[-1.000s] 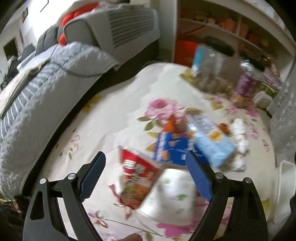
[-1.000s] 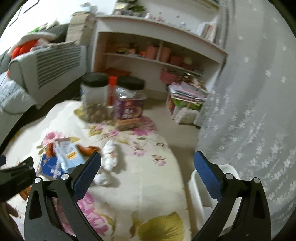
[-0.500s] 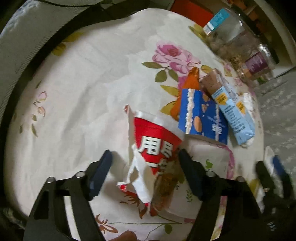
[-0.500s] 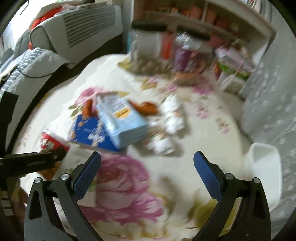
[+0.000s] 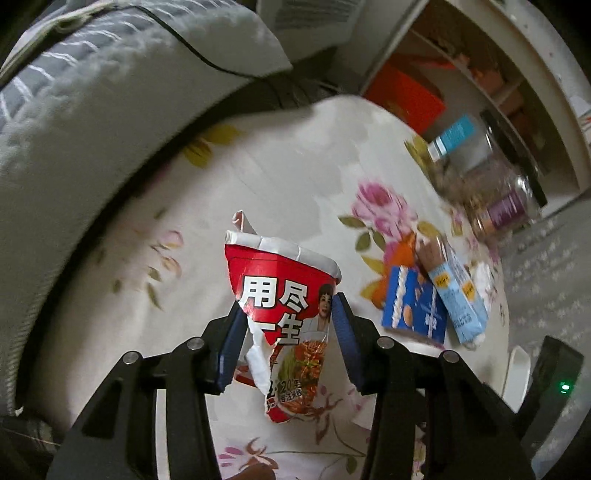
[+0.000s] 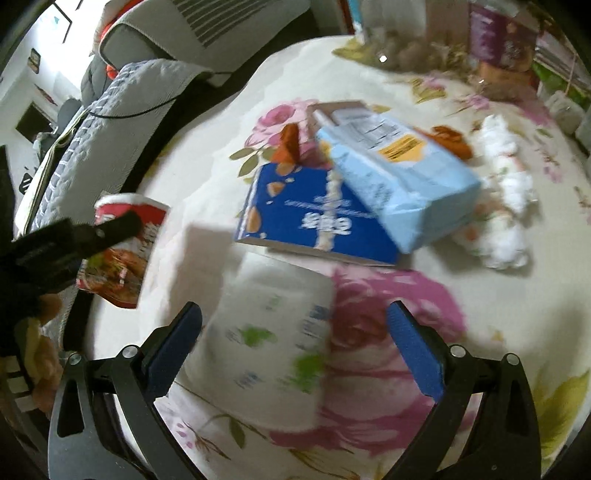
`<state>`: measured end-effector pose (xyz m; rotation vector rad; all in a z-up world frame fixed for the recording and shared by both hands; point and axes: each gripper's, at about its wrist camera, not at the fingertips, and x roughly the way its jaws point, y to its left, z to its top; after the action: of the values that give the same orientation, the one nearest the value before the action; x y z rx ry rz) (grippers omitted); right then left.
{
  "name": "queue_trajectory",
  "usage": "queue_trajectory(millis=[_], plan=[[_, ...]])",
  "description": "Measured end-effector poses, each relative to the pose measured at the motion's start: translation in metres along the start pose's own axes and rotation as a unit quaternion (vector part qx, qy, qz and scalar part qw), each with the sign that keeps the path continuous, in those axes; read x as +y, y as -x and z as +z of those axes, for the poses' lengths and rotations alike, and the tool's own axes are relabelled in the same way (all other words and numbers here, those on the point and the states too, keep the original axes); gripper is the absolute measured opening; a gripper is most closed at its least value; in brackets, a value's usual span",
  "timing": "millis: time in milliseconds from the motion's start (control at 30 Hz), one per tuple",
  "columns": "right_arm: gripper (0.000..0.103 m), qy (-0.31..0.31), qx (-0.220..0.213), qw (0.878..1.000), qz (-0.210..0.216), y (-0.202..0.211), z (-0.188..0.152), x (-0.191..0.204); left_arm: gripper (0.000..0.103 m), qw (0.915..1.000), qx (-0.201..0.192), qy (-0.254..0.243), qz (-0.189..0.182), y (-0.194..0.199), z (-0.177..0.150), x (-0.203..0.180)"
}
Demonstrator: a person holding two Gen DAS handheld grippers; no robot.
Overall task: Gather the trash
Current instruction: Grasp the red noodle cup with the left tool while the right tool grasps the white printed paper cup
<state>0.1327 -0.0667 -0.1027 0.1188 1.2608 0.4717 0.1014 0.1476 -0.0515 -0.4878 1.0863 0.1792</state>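
Note:
A torn red instant-noodle cup (image 5: 284, 291) stands between the blue pads of my left gripper (image 5: 288, 302). Its jaws are closing, and both pads touch the cup's sides. The right wrist view shows the same cup (image 6: 122, 254) at the table's left edge, with a black left finger (image 6: 74, 236) across it. My right gripper (image 6: 293, 308) is open and points down over a white paper cup with green print (image 6: 269, 339), which lies on its side between the fingers, untouched. Beyond lie a dark blue box (image 6: 314, 218), a light blue carton (image 6: 399, 173) and crumpled white tissue (image 6: 506, 206).
The floral tablecloth (image 6: 480, 332) covers a round table. Orange peel (image 6: 290, 144) lies behind the blue box, and jars (image 6: 498, 33) stand at the far edge. A grey sofa (image 5: 92, 110) borders the table on the left. A white bin (image 5: 517, 369) stands at the right.
The left jaws narrowed from wide apart onto the red noodle cup, which now stands upright between them. The right gripper tipped down from the shelf view to just above the white cup.

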Motion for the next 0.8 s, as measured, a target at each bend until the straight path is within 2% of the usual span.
queue_trajectory(millis=[100,133,167,233,433,500,633,800], plan=[[0.092,-0.009,0.012,1.0,0.015,-0.009,0.0,0.002,0.046,1.0,-0.007,0.007,0.001,0.005,0.004,0.009],[0.078,-0.005,0.012,1.0,0.011,-0.01,0.0,0.004,0.046,0.9999,-0.007,0.008,0.002,0.004,0.004,0.009],[0.069,0.0,0.008,1.0,0.002,-0.01,0.001,0.007,0.046,0.9999,-0.007,0.009,0.003,0.002,0.005,0.009],[0.059,-0.005,0.004,1.0,0.011,-0.008,0.002,0.008,0.046,0.9999,-0.006,0.009,0.005,0.0,0.005,0.007],[0.058,0.009,-0.038,0.999,0.002,0.012,0.005,0.015,0.046,0.9995,-0.025,-0.007,0.016,0.003,0.002,0.0],[0.057,0.021,-0.064,0.998,-0.012,0.023,0.007,0.02,0.046,0.9991,-0.035,-0.012,0.02,0.007,0.001,-0.001],[0.057,0.05,-0.134,0.988,-0.055,0.052,0.009,0.027,0.046,0.9946,-0.084,-0.036,0.05,0.021,-0.004,-0.014],[0.057,0.071,-0.213,0.968,-0.11,0.084,0.007,0.029,0.046,0.9799,-0.164,-0.076,0.084,0.044,-0.016,-0.041]])
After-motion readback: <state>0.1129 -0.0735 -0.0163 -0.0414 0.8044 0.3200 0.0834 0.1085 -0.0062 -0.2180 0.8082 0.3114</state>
